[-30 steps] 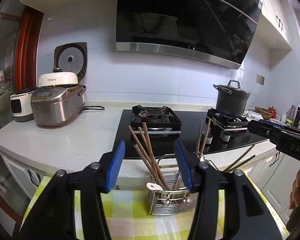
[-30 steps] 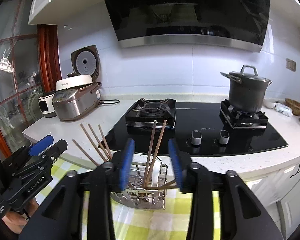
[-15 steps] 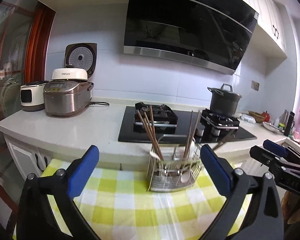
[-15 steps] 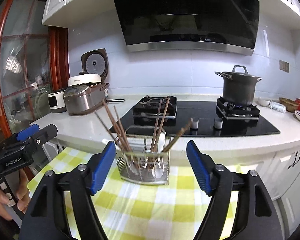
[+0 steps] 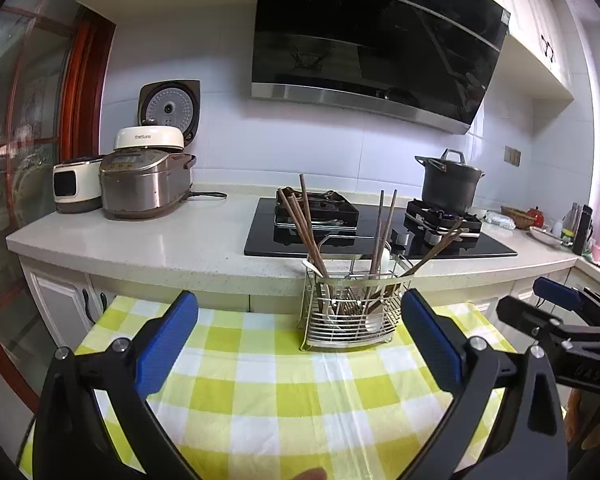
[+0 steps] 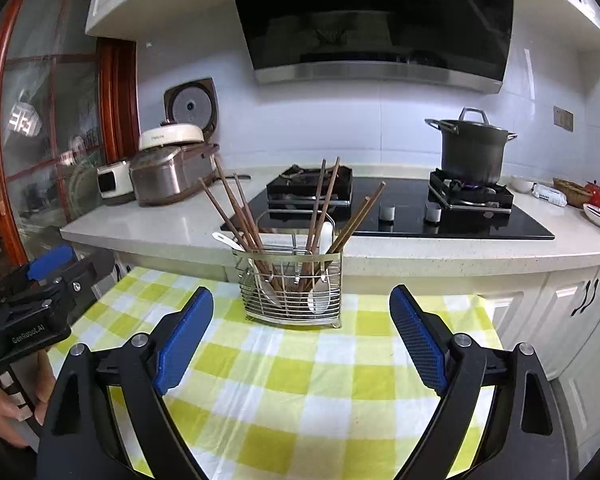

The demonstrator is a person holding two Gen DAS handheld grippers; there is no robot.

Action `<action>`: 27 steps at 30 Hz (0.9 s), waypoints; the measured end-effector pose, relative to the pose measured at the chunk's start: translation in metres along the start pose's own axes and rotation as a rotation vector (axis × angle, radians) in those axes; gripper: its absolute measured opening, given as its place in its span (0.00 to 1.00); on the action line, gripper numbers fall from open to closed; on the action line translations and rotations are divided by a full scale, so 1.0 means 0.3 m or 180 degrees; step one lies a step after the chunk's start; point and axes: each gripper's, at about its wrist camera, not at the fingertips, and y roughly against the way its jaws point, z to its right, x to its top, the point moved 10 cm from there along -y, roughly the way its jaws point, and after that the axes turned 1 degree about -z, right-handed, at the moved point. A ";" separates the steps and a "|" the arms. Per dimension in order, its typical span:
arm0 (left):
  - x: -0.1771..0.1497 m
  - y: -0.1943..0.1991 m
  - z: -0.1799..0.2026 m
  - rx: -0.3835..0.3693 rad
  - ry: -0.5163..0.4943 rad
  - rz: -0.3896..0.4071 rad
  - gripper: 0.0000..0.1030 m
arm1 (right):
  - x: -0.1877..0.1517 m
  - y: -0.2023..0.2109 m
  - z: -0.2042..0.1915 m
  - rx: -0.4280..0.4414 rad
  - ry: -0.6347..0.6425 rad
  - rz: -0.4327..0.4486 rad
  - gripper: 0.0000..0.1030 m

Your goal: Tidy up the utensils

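Observation:
A wire utensil rack (image 5: pixel 352 320) (image 6: pixel 290 300) stands on the yellow-checked tablecloth (image 5: pixel 260 400) (image 6: pixel 300 392) at the table's far edge. Several brown chopsticks (image 5: pixel 302 224) (image 6: pixel 236 216) lean in it in separate bunches, with a white spoon (image 6: pixel 226 238) at its left side. My left gripper (image 5: pixel 298 316) is open and empty, short of the rack. My right gripper (image 6: pixel 300 308) is also back from the rack, its jaws opening with nothing between them. Each gripper also shows in the other's view: the right gripper (image 5: pixel 560 320) at the right, the left gripper (image 6: pixel 40 300) at the left, held by a hand (image 6: pixel 4 408).
Behind the table runs a white counter (image 5: pixel 160 240) with a black hob (image 6: pixel 460 224), a dark pot (image 6: pixel 472 152) over a lit burner, and rice cookers (image 5: pixel 144 184) at the left. White cabinet doors (image 6: pixel 572 308) stand below, and small items (image 5: pixel 540 220) crowd the counter's right end.
Both grippers drew back from the rack and sank toward the cloth. Their jaws spread from partly closed to wide. The chopsticks stay in the rack.

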 end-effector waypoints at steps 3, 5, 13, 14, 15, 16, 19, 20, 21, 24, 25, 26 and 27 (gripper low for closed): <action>0.010 -0.073 0.008 -0.0071 0.0034 -0.0014 0.95 | -0.002 -0.067 0.019 -0.0038 -0.0022 0.0006 0.82; 0.006 -0.134 0.007 -0.0067 0.0072 -0.0030 0.95 | -0.008 -0.128 0.031 -0.0012 -0.0028 0.0006 0.82; 0.002 -0.205 0.016 0.0034 0.0000 0.0096 0.95 | -0.026 -0.190 0.048 0.0048 -0.0099 -0.0026 0.82; 0.005 -0.205 0.019 0.0043 -0.0010 0.0097 0.95 | -0.025 -0.191 0.049 0.0030 -0.0081 -0.0040 0.82; 0.006 -0.209 0.021 0.0043 -0.0009 0.0091 0.95 | -0.022 -0.194 0.048 0.0021 -0.0062 -0.0060 0.82; 0.007 -0.214 0.022 0.0040 0.0005 0.0077 0.95 | -0.019 -0.193 0.047 0.0020 -0.0051 -0.0066 0.82; -0.002 -0.233 0.027 0.0039 0.0004 0.0008 0.95 | -0.007 -0.193 0.046 0.0011 -0.0044 -0.0073 0.82; -0.005 -0.235 0.027 0.0041 -0.0006 -0.0003 0.95 | -0.002 -0.197 0.050 -0.0004 -0.0045 -0.0085 0.82; -0.010 -0.244 0.031 0.0053 -0.0034 -0.0029 0.95 | 0.002 -0.198 0.051 -0.0011 -0.0039 -0.0083 0.82; -0.016 -0.262 0.039 0.0087 -0.0103 -0.0078 0.95 | 0.021 -0.204 0.056 -0.0064 -0.0005 -0.0073 0.82; -0.014 -0.265 0.039 0.0090 -0.0099 -0.0073 0.95 | 0.029 -0.204 0.056 -0.0064 0.0001 -0.0063 0.82; -0.013 -0.266 0.038 0.0094 -0.0091 -0.0070 0.95 | 0.039 -0.202 0.055 -0.0064 0.0010 -0.0046 0.82; -0.011 -0.268 0.036 0.0097 -0.0070 -0.0067 0.95 | 0.047 -0.199 0.054 -0.0073 0.0021 -0.0033 0.82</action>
